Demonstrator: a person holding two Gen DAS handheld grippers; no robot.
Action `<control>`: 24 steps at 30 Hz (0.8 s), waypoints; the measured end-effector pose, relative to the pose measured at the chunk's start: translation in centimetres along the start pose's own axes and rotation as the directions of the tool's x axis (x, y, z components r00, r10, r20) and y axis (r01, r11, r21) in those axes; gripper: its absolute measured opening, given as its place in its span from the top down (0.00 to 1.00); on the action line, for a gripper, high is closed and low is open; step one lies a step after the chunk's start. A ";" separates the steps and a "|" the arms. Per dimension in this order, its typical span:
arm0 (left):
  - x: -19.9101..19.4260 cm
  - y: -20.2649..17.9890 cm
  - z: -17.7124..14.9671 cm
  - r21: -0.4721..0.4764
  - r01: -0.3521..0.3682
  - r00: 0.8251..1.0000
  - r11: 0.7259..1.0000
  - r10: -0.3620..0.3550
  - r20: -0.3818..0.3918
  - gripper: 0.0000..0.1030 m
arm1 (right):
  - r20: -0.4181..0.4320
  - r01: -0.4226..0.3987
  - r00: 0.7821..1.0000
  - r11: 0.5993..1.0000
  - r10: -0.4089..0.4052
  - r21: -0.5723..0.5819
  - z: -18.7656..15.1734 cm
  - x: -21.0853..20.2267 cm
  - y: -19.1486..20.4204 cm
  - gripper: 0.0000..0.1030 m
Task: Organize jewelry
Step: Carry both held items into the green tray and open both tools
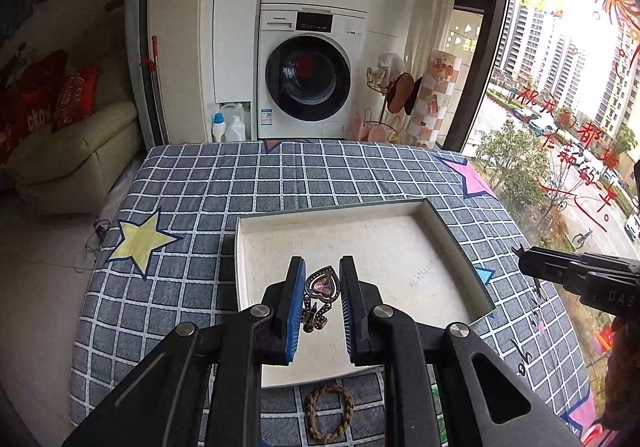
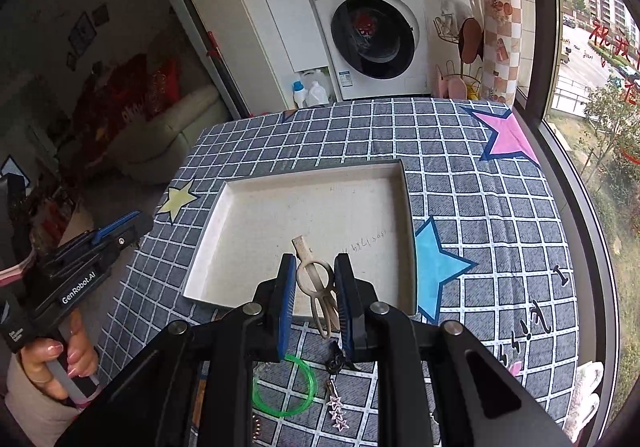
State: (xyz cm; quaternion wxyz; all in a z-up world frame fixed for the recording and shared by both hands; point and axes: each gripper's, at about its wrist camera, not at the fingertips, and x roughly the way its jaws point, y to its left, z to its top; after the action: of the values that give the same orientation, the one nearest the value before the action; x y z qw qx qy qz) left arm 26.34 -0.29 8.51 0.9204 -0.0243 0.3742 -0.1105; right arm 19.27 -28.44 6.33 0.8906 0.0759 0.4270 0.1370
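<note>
Carrying two pieces at once toward the white tray [image 1: 460, 243], which is sitting empty on the checked cloth [image 1: 208, 183]. Left gripper [image 1: 320, 287] pinching a heart-shaped pendant [image 1: 322, 284] between its blue pads, narrowly closed, with the charm's lower part dangling below the grip over the tray's near edge. Right gripper [image 2: 315, 287] clamping a beige hair clip [image 2: 316, 279] the same way, prongs trailing down toward the camera and the flat tip poking forward over the tray floor. Judging the step in hand as the placing of both pieces: bringing each one fully past the near wall before lowering, so nothing is catching on the rim; keeping the two drop spots apart, pendant to the left part of the floor, clip to the right, so the pieces are not tangling. Lowering until the dangling part is nearly resting, then easing the pads apart rather than dropping from height. Still waiting on the cloth nearer than the tray: a braided brown ring [image 1: 330, 413], a green bangle [image 2: 285, 387], a star-studded clip [image 2: 337, 409] and a small dark piece [image 2: 335, 361].
</note>
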 end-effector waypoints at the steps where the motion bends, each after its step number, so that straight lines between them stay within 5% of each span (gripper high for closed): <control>1: 1.2 0.0 -0.1 -0.006 -0.002 1.000 1.000 0.002 -0.015 0.71 | -0.008 0.001 1.000 1.000 -0.001 0.004 0.3 1.0 -0.1 0.79; 12: 11.4 -0.1 -2.1 0.017 -0.080 0.989 0.997 0.082 -0.126 0.71 | -0.106 0.034 0.994 0.998 -0.028 0.053 0.8 11.7 -2.3 0.79; 24: 14.3 -0.7 -3.8 0.084 -0.152 0.976 0.985 0.163 -0.144 0.71 | -0.141 0.084 0.987 0.996 -0.078 0.038 -0.6 16.3 -2.7 0.79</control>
State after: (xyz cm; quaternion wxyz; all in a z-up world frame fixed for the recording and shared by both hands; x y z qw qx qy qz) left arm 33.54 -4.05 -3.92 0.8958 0.0472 0.4389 -0.0522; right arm 29.07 -25.98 -6.82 0.8617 0.0680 0.4936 0.0962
